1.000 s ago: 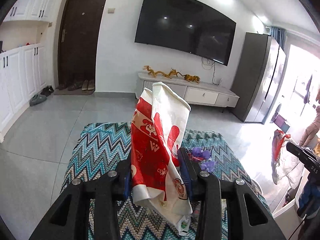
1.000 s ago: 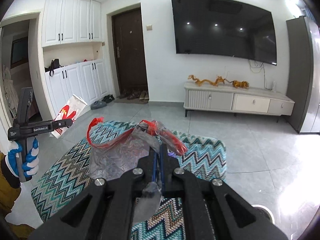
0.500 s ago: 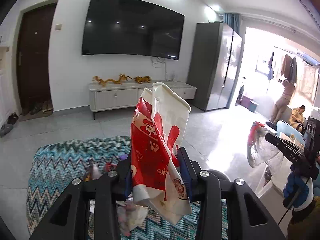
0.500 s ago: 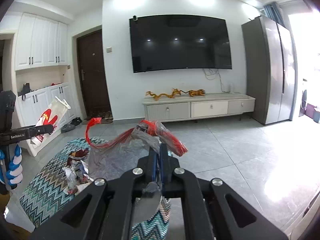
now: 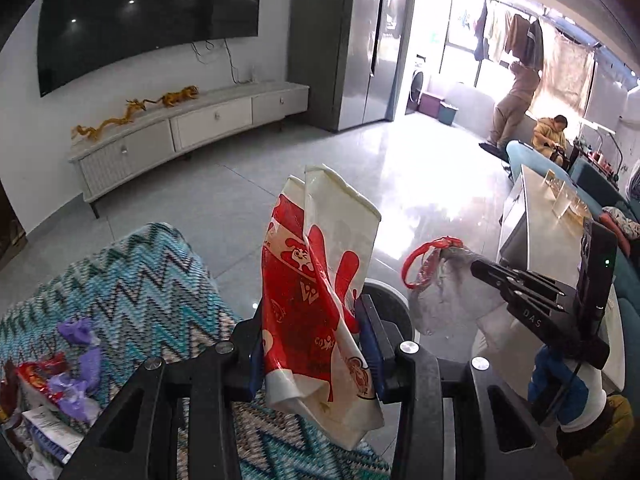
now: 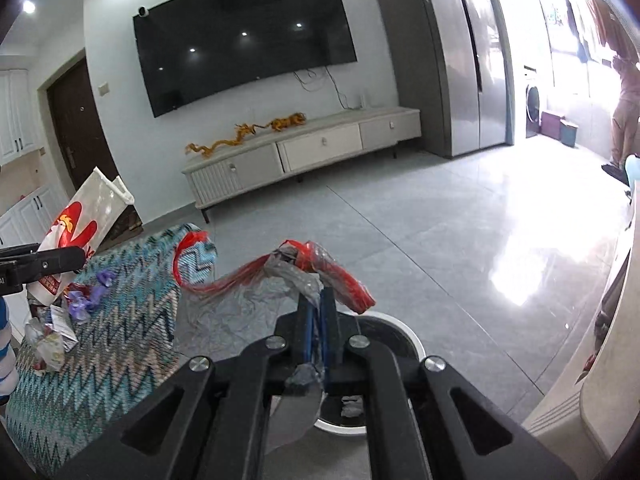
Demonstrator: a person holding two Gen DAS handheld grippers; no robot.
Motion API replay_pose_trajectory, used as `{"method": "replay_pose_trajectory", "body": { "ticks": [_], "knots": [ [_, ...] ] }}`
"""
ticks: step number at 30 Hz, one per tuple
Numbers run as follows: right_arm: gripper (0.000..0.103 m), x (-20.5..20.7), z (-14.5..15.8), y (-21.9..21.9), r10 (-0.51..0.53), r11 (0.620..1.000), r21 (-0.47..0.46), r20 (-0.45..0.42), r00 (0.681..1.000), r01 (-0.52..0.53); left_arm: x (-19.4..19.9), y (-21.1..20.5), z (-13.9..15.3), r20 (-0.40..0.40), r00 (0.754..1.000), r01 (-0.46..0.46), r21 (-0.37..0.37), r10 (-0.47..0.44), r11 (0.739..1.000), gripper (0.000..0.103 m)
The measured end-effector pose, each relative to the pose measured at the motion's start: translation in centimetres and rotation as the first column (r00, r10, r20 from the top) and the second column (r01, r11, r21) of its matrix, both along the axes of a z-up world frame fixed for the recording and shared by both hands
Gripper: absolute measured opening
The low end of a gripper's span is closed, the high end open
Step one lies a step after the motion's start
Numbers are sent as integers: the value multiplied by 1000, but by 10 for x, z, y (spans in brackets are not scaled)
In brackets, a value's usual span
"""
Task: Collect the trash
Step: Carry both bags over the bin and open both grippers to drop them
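My left gripper (image 5: 312, 336) is shut on a red and white paper bag (image 5: 320, 264) that stands upright between its pads. In the right wrist view my right gripper (image 6: 316, 312) is shut on a crumpled clear plastic bag with red handles (image 6: 288, 276). A round white-rimmed bin (image 6: 404, 334) sits on the floor just below and ahead of it, with scraps inside. From the left wrist view the bin (image 5: 390, 300) lies behind the paper bag, and the right gripper (image 5: 504, 280) hangs beside it with the plastic bag (image 5: 440, 280). Loose wrappers (image 5: 60, 376) lie on the zigzag rug (image 5: 140, 280).
A low TV cabinet (image 6: 304, 156) and a tall grey fridge (image 6: 460, 60) line the far wall. A white table (image 5: 548, 232) with glasses stands at the right. Two people (image 5: 516, 104) are by the bright balcony. A blue-gloved hand (image 5: 556, 384) holds the right gripper.
Both views have swung right, from the door side toward the fridge and balcony. Both grippers carried their bags off the rug toward the bin, which has come into view.
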State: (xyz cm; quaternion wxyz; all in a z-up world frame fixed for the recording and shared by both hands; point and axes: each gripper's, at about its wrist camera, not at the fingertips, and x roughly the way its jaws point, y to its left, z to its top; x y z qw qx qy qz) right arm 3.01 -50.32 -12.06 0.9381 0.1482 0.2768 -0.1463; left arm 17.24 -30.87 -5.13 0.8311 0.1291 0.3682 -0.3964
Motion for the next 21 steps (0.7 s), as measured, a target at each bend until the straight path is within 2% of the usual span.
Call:
{"method": "replay_pose_trajectory", "body": {
  "ticks": [4,7,13,15,16,17,19,21],
  "knots": [
    [3,20,-49,-32,-39,998,42,-85,996,43,14,-57,-39,-68,997,30,59,-26,998,38],
    [4,34,-79,-47,-57,996,63,-137,989,66,23,-87,-61,-84,996,41,99,-33,994,39],
    [5,56,-128,-64,-80,989,103,-208,975,104,37,-126,-94,-146,989,44,126,-26,991,41],
    [5,63,-142,-67,-69,987,129,-221,973,100,39,-133,-103,-167,986,42,129,-20,991,48],
    [5,69,-147,-66,-64,986,134,-235,970,97,40,-133,-105,-175,984,37,126,-15,991,62],
    [5,72,-154,-67,-65,987,128,-255,965,101,41,-132,-106,-180,984,32,116,-10,993,69],
    [8,77,-165,-68,-63,987,124,-285,956,101,40,-127,-105,-193,981,37,96,-18,995,69],
    [21,78,-171,-71,-67,986,124,-301,951,109,37,-122,-103,-191,981,38,94,-19,995,69]
  ]
}}
